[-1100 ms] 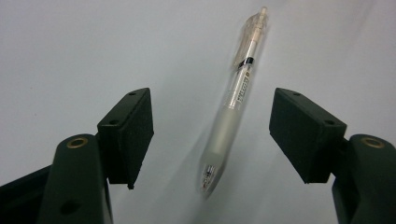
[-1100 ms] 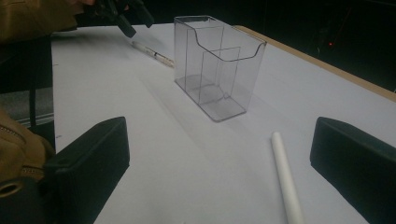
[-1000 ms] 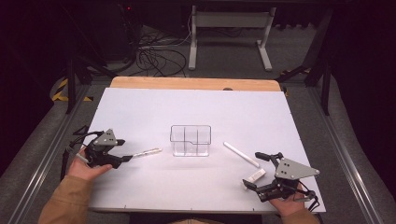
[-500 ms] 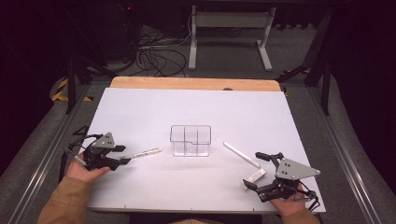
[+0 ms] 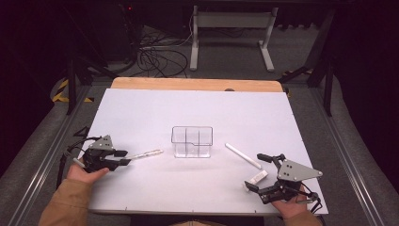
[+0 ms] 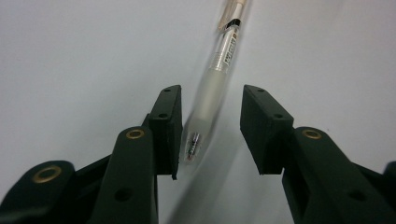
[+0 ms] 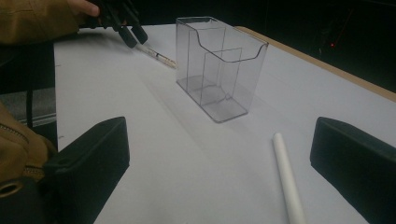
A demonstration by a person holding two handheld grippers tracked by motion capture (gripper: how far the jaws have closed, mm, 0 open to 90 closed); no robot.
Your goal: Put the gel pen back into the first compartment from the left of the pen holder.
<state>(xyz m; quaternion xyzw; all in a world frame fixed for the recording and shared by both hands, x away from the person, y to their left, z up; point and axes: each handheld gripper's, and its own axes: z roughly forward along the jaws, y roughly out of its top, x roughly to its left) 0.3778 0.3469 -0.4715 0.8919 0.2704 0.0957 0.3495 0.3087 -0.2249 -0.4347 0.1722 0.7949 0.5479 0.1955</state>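
Left gripper [image 6: 210, 133], jaws spread, straddles a translucent pen [image 6: 212, 100] (frosted barrel) on the matte white table [image 5: 235, 113].

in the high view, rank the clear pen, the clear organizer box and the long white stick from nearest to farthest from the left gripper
1. Clear pen, lying between the left gripper's open jaws, at the left.
2. Clear organizer box, at the table's middle.
3. Long white stick, right of the box.

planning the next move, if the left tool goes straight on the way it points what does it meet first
The pen: it already lies between the open jaws of the left tool. Further along that line stands the clear box, though depth is hard to judge.
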